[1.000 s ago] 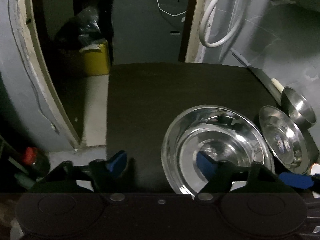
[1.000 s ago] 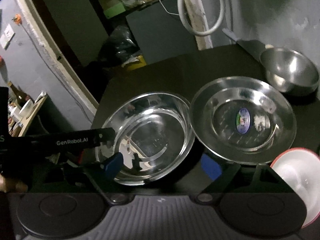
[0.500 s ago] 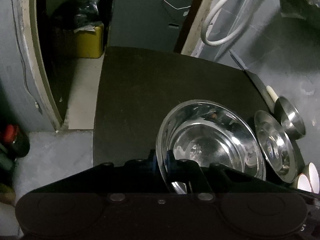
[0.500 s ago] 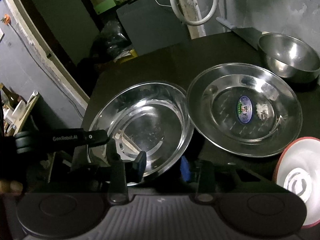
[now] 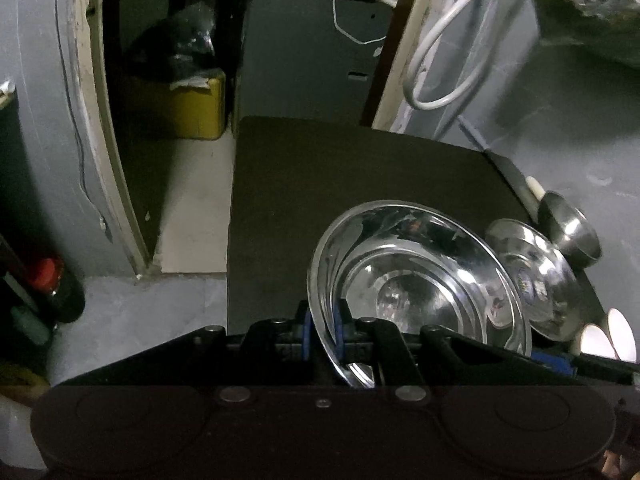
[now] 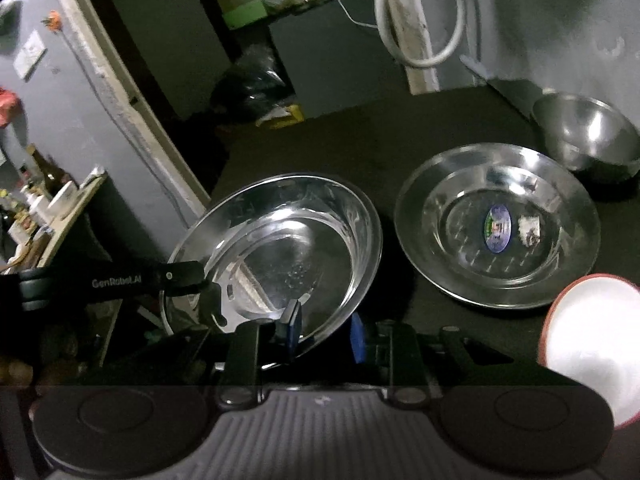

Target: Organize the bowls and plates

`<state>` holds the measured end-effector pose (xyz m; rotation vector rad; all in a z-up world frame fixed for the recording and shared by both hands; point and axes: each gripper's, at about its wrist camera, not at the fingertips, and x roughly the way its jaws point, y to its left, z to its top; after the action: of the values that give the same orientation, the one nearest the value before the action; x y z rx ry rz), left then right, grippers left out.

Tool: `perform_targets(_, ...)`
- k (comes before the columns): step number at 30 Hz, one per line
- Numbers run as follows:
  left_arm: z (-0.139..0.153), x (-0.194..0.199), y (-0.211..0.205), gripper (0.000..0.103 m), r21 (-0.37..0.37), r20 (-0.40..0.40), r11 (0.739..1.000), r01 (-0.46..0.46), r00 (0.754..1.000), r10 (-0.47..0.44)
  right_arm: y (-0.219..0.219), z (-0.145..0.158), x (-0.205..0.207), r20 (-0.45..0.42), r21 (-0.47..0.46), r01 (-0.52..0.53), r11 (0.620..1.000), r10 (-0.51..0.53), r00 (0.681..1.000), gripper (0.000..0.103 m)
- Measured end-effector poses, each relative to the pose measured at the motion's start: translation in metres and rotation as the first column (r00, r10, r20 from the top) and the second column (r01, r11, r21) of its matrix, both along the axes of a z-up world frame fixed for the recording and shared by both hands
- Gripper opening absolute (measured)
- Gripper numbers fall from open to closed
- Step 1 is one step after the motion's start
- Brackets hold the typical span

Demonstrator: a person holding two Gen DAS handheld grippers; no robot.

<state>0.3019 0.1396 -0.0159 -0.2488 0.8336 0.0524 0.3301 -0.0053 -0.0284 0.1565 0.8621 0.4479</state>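
Note:
A deep steel plate point(image 5: 420, 280) point(image 6: 288, 248) is tilted up off the dark table point(image 5: 340, 184), held by both grippers. My left gripper point(image 5: 323, 330) is shut on its left rim, one blue pad on each side of the wall. It also shows in the right wrist view as a black arm point(image 6: 108, 280) reaching the rim. My right gripper point(image 6: 325, 330) has the near rim between its pads, and its jaws are still closing on it. A second steel plate point(image 6: 496, 224) point(image 5: 536, 280) with a sticker lies flat to the right.
A small steel bowl point(image 6: 588, 136) point(image 5: 572, 232) stands at the table's back right by the wall. A white bowl with a red rim point(image 6: 588, 344) sits at the near right. Left of the table the floor drops away toward a doorway and bottles point(image 5: 48, 288).
Both grippers went from wide open to closed on the deep plate's rim. The plate has tipped up from lying flat, and both views have shifted slightly.

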Motion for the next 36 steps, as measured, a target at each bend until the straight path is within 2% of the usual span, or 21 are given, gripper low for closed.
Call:
perform_targets(10,0.023,-0.052,-0.042,0.016,0.03,-0.001,0.997,0.068,0.998,-0.068,-0.04,0.031,-0.043,0.044,-0.018,-0.052,0.998,0.053,0.998,0.029)
perform_targets(16,0.026,-0.085,-0.074,0.019,0.077,-0.036,0.989,0.126,0.992,-0.123,-0.065,0.035,-0.076,0.017,-0.033,-0.066,0.997,0.066,0.998,0.029)
perform_targets(21,0.022,-0.108,-0.091,0.02,0.104,-0.083,0.986,0.131,0.989,-0.123,-0.077,0.031,-0.101,-0.02,-0.035,-0.081,0.996,0.08,0.997,0.029)
perform_targets(25,0.015,-0.117,-0.099,0.021,0.138,-0.129,0.979,0.151,0.983,-0.133,-0.081,0.028,-0.11,-0.047,-0.041,-0.092,0.995,0.09,0.995,0.029)
perform_targets(36,0.006,-0.118,-0.115,0.024,0.179,-0.194,0.969,0.169,0.972,-0.134,-0.082,0.018,-0.113,-0.098,-0.074,-0.095,0.993,0.088,0.991,0.032)
